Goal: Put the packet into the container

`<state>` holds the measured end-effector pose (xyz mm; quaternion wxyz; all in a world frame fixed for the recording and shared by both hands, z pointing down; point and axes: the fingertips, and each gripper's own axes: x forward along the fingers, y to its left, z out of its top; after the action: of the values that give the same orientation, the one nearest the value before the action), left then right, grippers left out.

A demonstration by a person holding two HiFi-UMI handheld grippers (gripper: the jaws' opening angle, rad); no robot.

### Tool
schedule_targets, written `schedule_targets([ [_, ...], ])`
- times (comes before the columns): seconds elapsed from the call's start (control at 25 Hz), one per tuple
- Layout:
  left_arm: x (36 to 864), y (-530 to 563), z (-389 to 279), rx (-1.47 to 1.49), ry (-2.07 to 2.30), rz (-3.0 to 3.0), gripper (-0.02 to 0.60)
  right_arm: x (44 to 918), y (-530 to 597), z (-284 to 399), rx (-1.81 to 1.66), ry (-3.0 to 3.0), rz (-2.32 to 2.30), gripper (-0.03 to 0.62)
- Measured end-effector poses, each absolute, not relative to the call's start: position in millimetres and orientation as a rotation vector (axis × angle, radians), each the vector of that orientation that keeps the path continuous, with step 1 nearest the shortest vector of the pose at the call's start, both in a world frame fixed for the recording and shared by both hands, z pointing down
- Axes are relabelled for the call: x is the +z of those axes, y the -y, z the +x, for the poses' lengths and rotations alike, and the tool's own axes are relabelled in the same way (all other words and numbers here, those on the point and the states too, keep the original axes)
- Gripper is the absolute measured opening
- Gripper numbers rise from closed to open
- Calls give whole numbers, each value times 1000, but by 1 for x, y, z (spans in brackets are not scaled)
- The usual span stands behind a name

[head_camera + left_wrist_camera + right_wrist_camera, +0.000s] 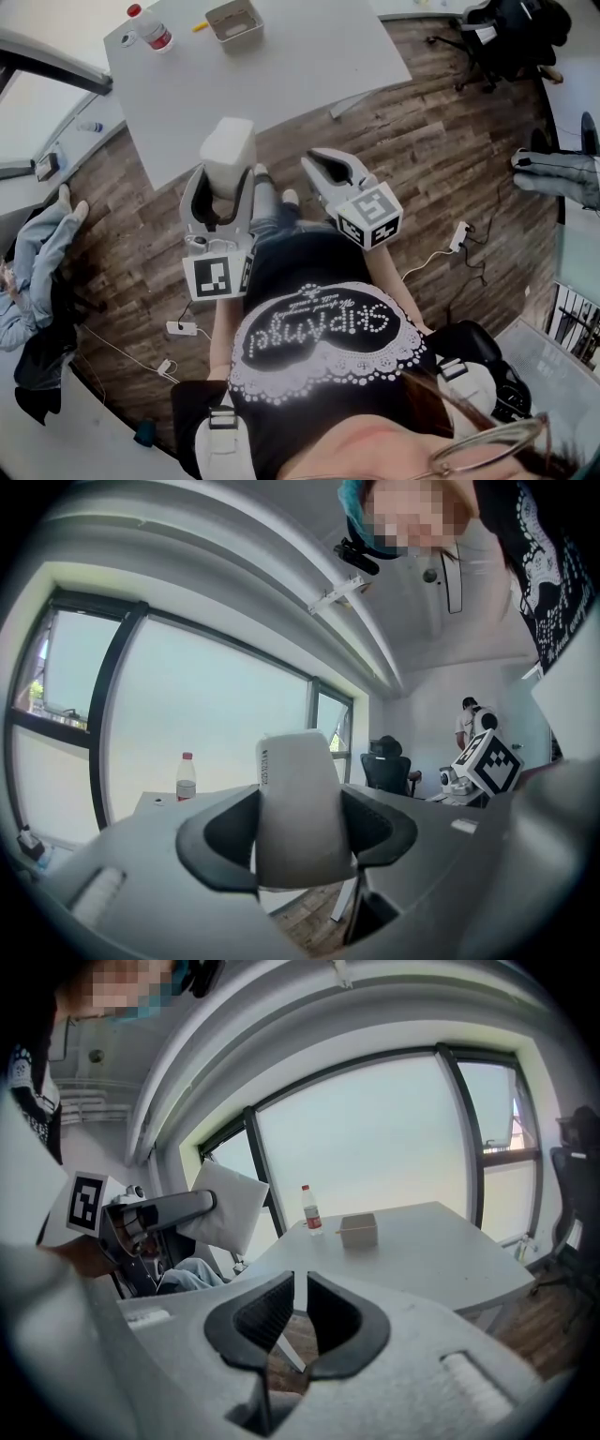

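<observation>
Packet (295, 780) clamped in left gripper (300, 832) jaws — right gripper (300, 1307) jaws closed, empty.

Grey table (281, 70), wood floor (441, 141), wide windows (375, 1138)

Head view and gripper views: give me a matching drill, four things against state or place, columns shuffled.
1 white packet
2 container
3 water bottle
4 right gripper

A upright on the table, red cap
B clamped in the left gripper
C empty, jaws close together
D open-topped, on the table

Pairs: 1-B, 2-D, 3-A, 4-C
</observation>
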<state>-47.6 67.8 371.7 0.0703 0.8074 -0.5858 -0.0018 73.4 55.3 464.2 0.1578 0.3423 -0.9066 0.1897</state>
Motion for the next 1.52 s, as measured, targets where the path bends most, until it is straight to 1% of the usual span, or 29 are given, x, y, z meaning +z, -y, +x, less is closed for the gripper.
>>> schedule_targets([
  [0.68,364,8,-94,23,1690,2481,262,447,15,39,555,2582,1104,39],
  [1.28,376,39,-98,60,1622,2505,262,453,39,50,577,2522,1194,40],
  [1.52,382,42,-102,72,1614,2502,262,450,43,45,563,2530,1197,39],
])
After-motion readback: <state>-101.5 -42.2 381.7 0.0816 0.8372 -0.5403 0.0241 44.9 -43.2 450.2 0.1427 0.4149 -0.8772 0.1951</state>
